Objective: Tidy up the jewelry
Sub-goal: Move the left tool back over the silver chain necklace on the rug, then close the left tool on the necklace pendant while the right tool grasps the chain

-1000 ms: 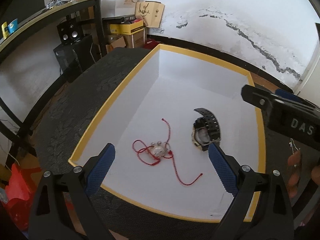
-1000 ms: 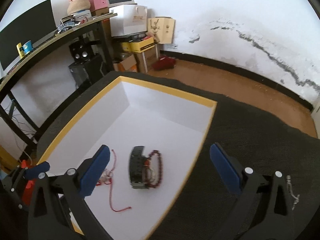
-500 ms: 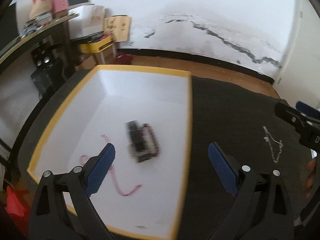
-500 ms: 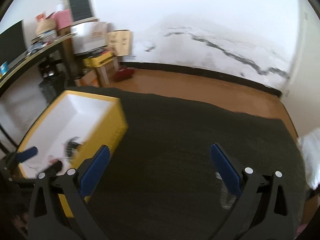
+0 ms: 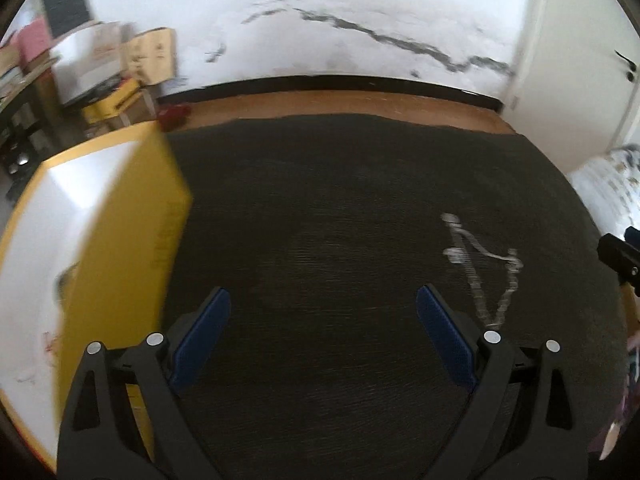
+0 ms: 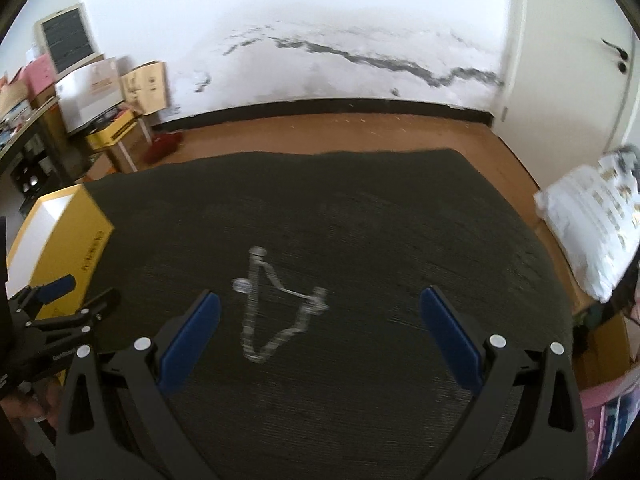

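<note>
**Silver chain lies loose on the dark mat, yellow box off to the side**

The yellow box (image 5: 120,240) with its white interior sits at about nine o'clock in the left wrist view. Its contents are too blurred to name; only a faint reddish trace and a dark smudge show on the white floor. In the right wrist view the same box (image 6: 60,248) lies at nine o'clock, its inside mostly hidden.

A silver chain (image 6: 276,308) rests outside the box on the dark mat (image 6: 360,220), in a loose triangular loop. It lies between the spread fingers of the right gripper (image 6: 320,332), nearer the left one, untouched. The left gripper (image 5: 324,336) is also spread wide with nothing between its fingers; the chain (image 5: 480,268) lies at its two o'clock.

Beyond the mat are a brown floor (image 6: 340,128), a white wall (image 6: 320,20) with a dark crack, and stacked cardboard boxes (image 6: 112,88) at ten o'clock.
</note>
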A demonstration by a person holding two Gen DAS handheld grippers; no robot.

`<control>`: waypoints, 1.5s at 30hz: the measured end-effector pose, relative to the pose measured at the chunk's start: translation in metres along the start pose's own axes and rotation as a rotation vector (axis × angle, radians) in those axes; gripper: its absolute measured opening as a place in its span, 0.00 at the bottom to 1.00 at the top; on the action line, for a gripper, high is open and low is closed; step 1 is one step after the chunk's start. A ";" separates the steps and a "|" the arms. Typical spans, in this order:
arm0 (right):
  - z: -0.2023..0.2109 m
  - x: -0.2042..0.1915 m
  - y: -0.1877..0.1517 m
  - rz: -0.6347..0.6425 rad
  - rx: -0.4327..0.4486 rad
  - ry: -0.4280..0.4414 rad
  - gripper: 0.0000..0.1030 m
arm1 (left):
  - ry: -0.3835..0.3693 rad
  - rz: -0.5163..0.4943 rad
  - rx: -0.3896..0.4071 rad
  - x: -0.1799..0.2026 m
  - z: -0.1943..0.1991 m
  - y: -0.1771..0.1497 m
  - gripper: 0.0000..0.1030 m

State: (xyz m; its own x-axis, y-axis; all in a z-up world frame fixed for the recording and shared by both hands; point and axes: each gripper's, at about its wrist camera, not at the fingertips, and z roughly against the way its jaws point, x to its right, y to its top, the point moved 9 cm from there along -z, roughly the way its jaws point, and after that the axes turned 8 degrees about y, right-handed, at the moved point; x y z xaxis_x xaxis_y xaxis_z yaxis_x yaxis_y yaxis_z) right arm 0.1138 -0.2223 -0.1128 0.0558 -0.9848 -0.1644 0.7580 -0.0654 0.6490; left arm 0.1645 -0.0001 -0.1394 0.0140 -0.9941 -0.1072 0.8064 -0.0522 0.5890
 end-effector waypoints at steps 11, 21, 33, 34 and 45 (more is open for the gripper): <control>0.003 0.059 -0.010 -0.103 0.002 0.015 0.94 | -0.009 -0.098 -0.032 0.078 -0.055 0.001 0.89; 0.003 0.058 -0.010 -0.095 -0.004 0.042 0.94 | -0.007 -0.127 -0.080 0.086 -0.078 -0.005 0.89; 0.005 0.063 -0.009 -0.109 0.000 0.048 0.94 | -0.032 -0.114 -0.032 0.093 -0.083 0.006 0.77; 0.005 0.064 -0.009 -0.109 0.000 0.048 0.94 | -0.031 -0.116 -0.028 0.095 -0.083 0.006 0.74; 0.006 0.070 -0.011 -0.119 0.001 0.046 0.94 | -0.024 -0.149 0.017 0.111 -0.076 0.009 0.13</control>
State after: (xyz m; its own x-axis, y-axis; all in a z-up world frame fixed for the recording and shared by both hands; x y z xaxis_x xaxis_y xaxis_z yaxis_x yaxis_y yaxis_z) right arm 0.1052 -0.2916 -0.1271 -0.0047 -0.9616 -0.2745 0.7605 -0.1816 0.6234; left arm 0.2181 -0.1036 -0.2066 -0.1200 -0.9772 -0.1752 0.7885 -0.2010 0.5813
